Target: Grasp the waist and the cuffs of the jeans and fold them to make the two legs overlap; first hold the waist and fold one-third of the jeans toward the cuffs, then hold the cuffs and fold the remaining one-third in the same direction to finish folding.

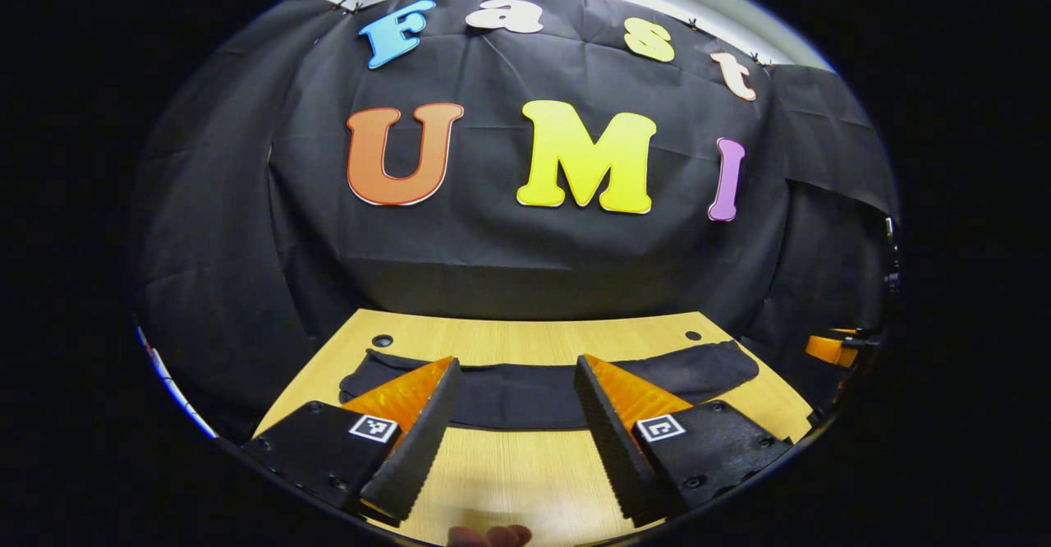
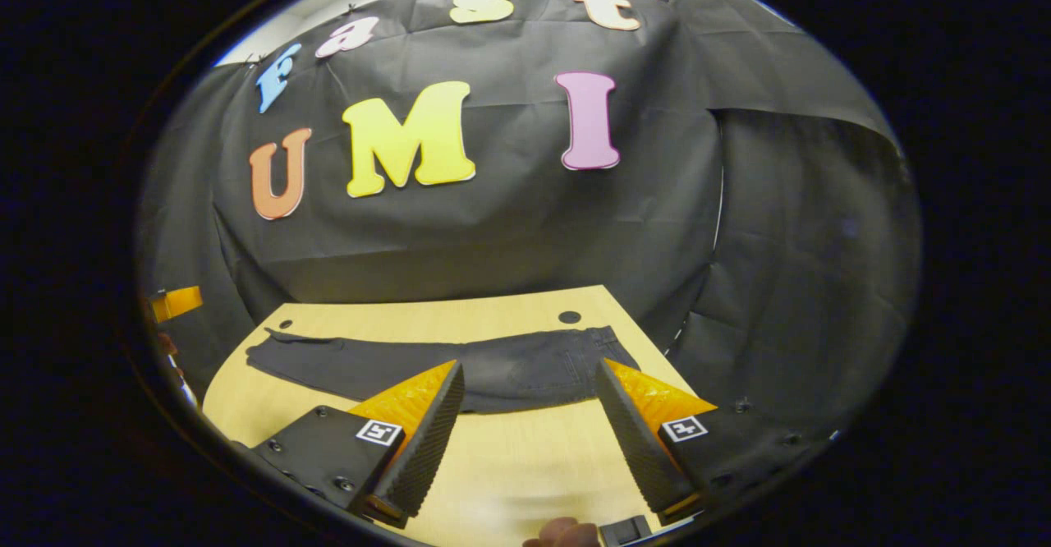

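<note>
Dark denim lies flat along the far part of the pale wooden bench (image 1: 509,481): the jeans (image 1: 525,391) are stretched out sideways, legs already overlapped into a single long strip. In the right gripper view the jeans (image 2: 493,370) show the waist end, with a pocket and seams, toward the right and the cuffs tapering to the left; no brand tag or label on the cloth can be read at this size.

Each finger carries a small square black-and-white coded marker, with no legible writing.

The left gripper (image 1: 513,383) hangs above the near side of the bench with its jaws spread wide, holding nothing and touching nothing; the jeans lie beyond the fingertips. The right gripper (image 2: 530,387) is likewise spread wide and empty, its fingertips short of the denim's near edge.

A fingertip of the person's hand (image 1: 490,536) peeks in at the bottom of the left gripper view, and another hand (image 2: 562,532) at the bottom of the right gripper view. Two dark round holes (image 1: 383,340) sit in the bench behind the jeans.
</note>
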`<action>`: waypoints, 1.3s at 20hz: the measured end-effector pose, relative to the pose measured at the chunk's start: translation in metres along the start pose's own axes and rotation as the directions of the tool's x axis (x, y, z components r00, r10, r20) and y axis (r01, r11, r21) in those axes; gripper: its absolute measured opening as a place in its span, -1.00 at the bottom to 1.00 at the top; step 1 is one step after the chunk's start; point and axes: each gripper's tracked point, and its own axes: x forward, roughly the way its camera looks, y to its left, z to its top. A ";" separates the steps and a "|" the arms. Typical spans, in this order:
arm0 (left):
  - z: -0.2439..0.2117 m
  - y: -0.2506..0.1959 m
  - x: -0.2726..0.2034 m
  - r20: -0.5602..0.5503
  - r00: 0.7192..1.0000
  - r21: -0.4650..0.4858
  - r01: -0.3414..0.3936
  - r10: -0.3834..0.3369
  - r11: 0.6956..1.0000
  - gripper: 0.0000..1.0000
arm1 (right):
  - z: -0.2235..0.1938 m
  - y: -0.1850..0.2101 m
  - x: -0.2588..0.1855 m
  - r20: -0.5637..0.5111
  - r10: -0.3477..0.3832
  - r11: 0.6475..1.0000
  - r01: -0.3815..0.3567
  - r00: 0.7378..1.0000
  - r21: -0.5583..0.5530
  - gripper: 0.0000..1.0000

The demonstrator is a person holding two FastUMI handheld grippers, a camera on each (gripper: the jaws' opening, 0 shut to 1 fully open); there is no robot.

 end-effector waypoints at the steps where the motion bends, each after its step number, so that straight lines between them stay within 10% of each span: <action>1: 0.002 0.001 0.002 0.002 1.000 0.012 -0.017 0.017 1.000 0.99 | -0.001 -0.008 0.009 -0.005 -0.004 1.000 0.004 1.000 0.006 0.96; 17: -0.003 -0.004 0.021 -0.108 0.984 -0.041 -0.145 0.140 0.989 1.00 | -0.081 -0.130 0.235 -0.190 -0.086 0.995 0.096 0.978 0.042 0.97; 26: -0.021 0.019 0.019 -0.175 0.966 -0.107 -0.212 0.192 0.971 1.00 | -0.124 -0.155 0.272 -0.299 -0.043 0.978 0.101 0.953 0.181 0.98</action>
